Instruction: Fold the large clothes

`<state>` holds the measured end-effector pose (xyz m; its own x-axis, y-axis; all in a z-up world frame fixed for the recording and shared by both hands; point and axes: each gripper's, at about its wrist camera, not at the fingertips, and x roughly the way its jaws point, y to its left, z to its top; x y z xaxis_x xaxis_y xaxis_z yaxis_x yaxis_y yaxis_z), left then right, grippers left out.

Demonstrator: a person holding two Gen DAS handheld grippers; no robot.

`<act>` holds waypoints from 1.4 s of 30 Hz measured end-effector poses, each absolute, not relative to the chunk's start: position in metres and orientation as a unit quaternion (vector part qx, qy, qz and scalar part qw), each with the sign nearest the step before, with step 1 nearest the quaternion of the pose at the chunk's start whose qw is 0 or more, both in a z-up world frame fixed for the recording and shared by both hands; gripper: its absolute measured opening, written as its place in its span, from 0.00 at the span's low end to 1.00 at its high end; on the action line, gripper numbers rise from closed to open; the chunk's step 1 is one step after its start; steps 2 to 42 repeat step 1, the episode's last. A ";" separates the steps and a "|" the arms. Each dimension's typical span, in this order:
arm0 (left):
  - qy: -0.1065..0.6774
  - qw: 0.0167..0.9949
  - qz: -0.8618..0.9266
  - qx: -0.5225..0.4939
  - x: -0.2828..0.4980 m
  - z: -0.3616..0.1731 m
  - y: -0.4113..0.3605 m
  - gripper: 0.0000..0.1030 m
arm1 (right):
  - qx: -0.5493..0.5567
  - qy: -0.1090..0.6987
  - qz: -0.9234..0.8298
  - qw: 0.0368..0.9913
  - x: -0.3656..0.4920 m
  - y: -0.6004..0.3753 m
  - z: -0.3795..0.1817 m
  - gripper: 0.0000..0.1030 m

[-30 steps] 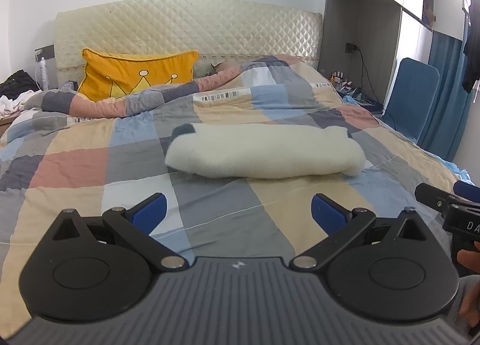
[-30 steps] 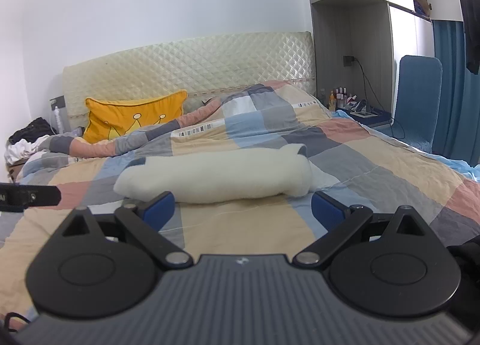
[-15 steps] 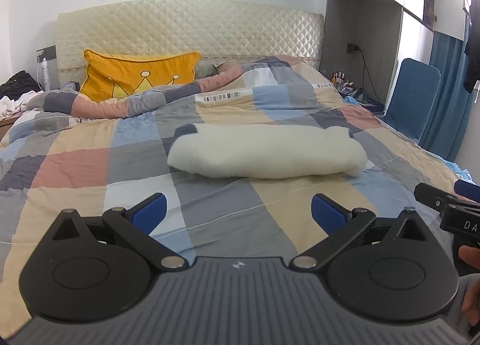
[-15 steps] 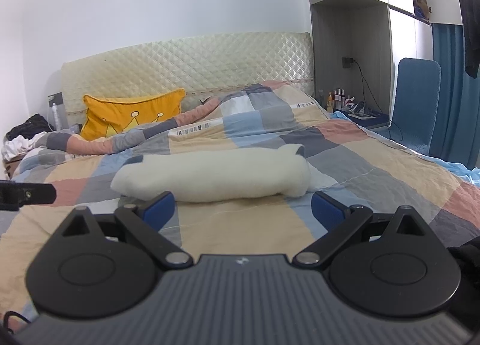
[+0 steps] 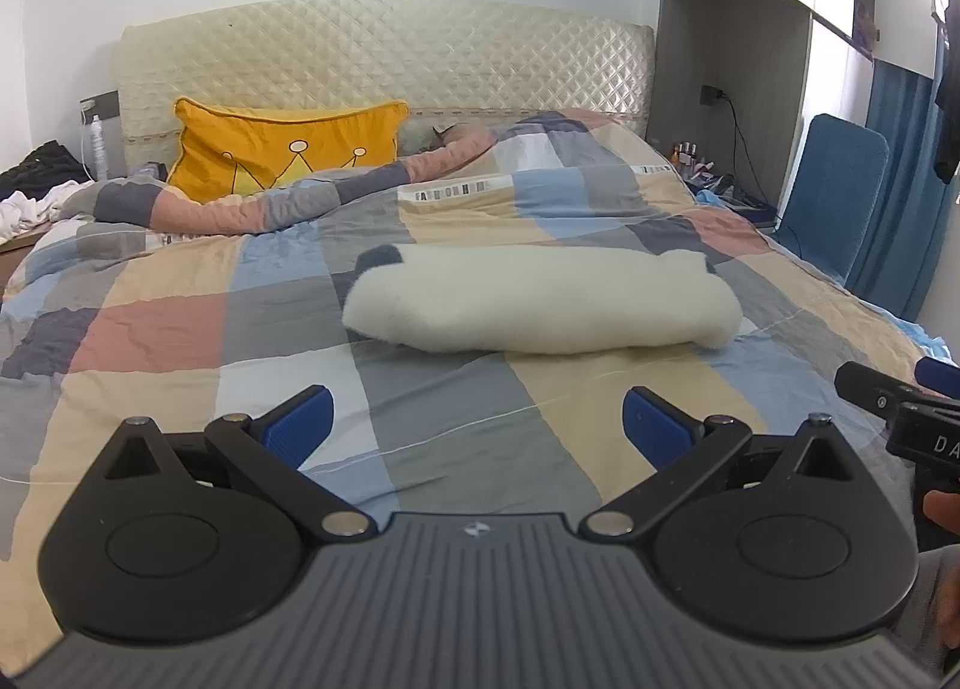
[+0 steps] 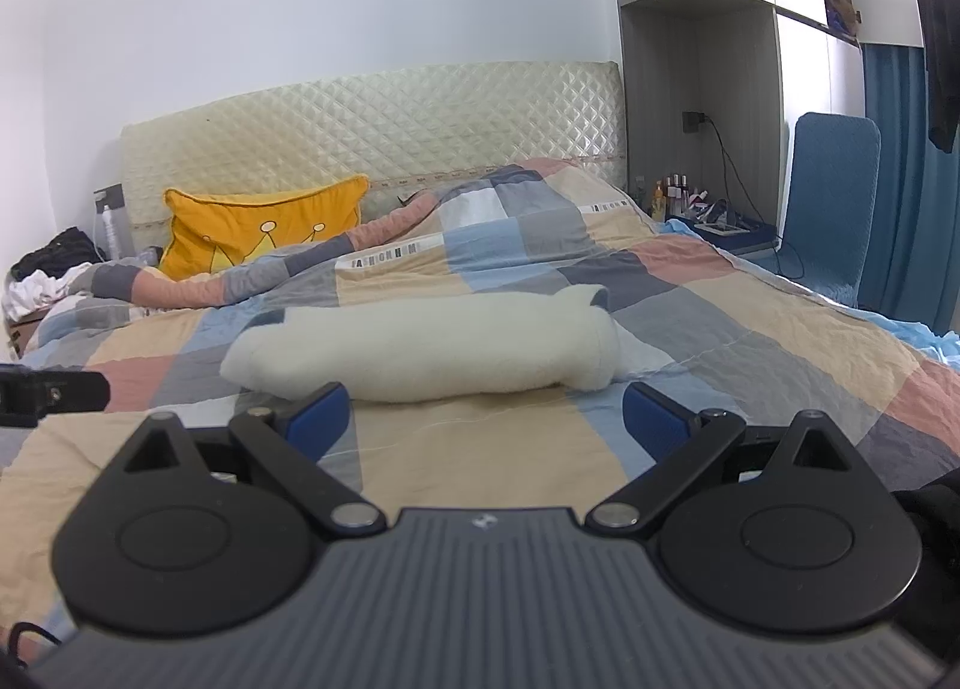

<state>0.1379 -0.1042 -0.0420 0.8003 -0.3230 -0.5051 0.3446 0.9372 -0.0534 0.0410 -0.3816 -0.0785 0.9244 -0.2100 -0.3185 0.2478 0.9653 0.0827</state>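
While the thick cream fleece garment [image 5: 540,302] lies as a long folded bundle across the middle of the patchwork quilt [image 5: 180,329], both tools hover short of it, empty. The left gripper [image 5: 477,428] has its blue pads spread wide, and the right gripper [image 6: 486,419] is just as released. The bundle looks springy: a pinch on the top layer alone could peel it open. The quilt underneath is loose, so a low grab may snag it too.
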 end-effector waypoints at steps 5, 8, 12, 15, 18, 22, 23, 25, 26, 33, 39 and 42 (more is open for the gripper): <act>0.263 0.948 -0.176 0.020 0.138 -0.042 -0.104 1.00 | 0.061 0.155 -0.116 0.979 0.041 -0.382 -0.079 0.96; 0.263 0.948 -0.176 0.020 0.138 -0.042 -0.104 1.00 | 0.061 0.155 -0.116 0.979 0.041 -0.382 -0.079 0.96; 0.263 0.948 -0.176 0.020 0.138 -0.042 -0.104 1.00 | 0.061 0.155 -0.116 0.979 0.041 -0.382 -0.079 0.96; 0.263 0.948 -0.176 0.020 0.138 -0.042 -0.104 1.00 | 0.061 0.155 -0.116 0.979 0.041 -0.382 -0.079 0.96; 0.263 0.948 -0.176 0.020 0.138 -0.042 -0.104 1.00 | 0.061 0.155 -0.116 0.979 0.041 -0.382 -0.079 0.96; 0.263 0.948 -0.176 0.020 0.138 -0.042 -0.104 1.00 | 0.061 0.155 -0.116 0.979 0.041 -0.382 -0.079 0.96; 0.263 0.948 -0.176 0.020 0.138 -0.042 -0.104 1.00 | 0.061 0.155 -0.116 0.979 0.041 -0.382 -0.079 0.96; 0.263 0.948 -0.176 0.020 0.138 -0.042 -0.104 1.00 | 0.061 0.155 -0.116 0.979 0.041 -0.382 -0.079 0.96; 0.263 0.948 -0.176 0.020 0.138 -0.042 -0.104 1.00 | 0.061 0.155 -0.116 0.979 0.041 -0.382 -0.079 0.96; 0.263 0.948 -0.176 0.020 0.138 -0.042 -0.104 1.00 | 0.061 0.155 -0.116 0.979 0.041 -0.382 -0.079 0.96; 0.263 0.948 -0.176 0.020 0.138 -0.042 -0.104 1.00 | 0.061 0.155 -0.116 0.979 0.041 -0.382 -0.079 0.96; 0.263 0.948 -0.176 0.020 0.138 -0.042 -0.104 1.00 | 0.061 0.155 -0.116 0.979 0.041 -0.382 -0.079 0.96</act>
